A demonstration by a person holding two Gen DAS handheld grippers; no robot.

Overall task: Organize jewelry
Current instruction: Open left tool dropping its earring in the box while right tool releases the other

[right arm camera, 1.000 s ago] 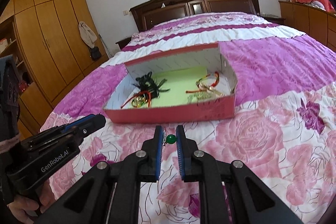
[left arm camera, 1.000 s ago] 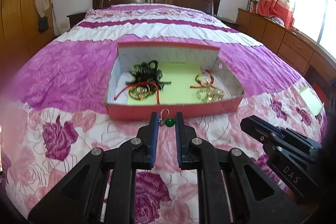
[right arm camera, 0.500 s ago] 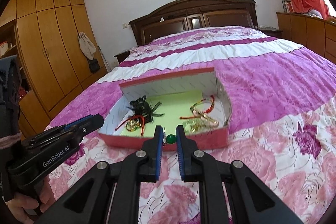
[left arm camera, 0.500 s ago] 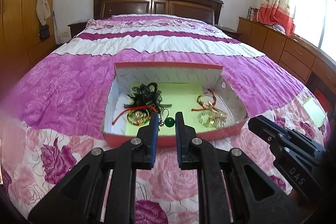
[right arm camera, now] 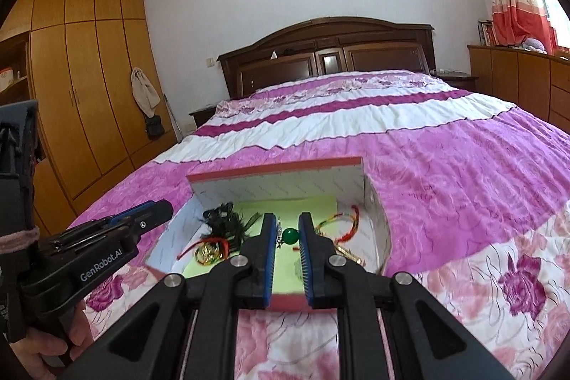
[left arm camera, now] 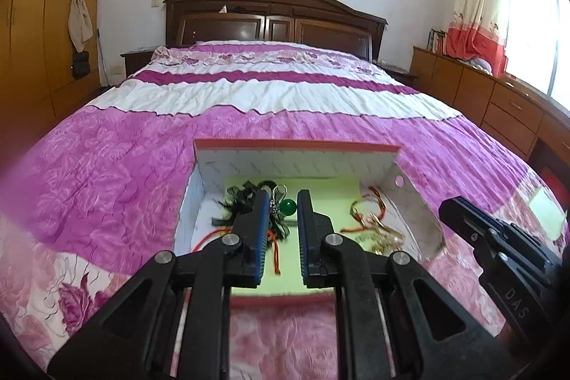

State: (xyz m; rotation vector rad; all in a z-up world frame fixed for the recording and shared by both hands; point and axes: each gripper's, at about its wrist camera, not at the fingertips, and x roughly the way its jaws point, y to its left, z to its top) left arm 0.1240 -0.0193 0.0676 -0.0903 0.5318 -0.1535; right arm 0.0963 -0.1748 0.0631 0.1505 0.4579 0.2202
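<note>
Over the near edge of an open box on a bed: two grippers, each carrying an earring.

The left gripper (left arm camera: 283,196) has its fingers drawn narrow on a green-bead earring with a silver hook (left arm camera: 288,207); the right gripper (right arm camera: 288,218), fingers equally narrow, holds a second green-bead earring (right arm camera: 289,235). Both earrings hang above the red-rimmed white cardboard box (left arm camera: 295,162), whose pale green paper lining (left arm camera: 331,202) bears a black ribbon bow (left arm camera: 238,202) and red-corded gold bracelets (left arm camera: 367,219). Beyond lie the pink floral quilt (left arm camera: 107,184) and the dark wooden headboard (left arm camera: 270,20).
</note>
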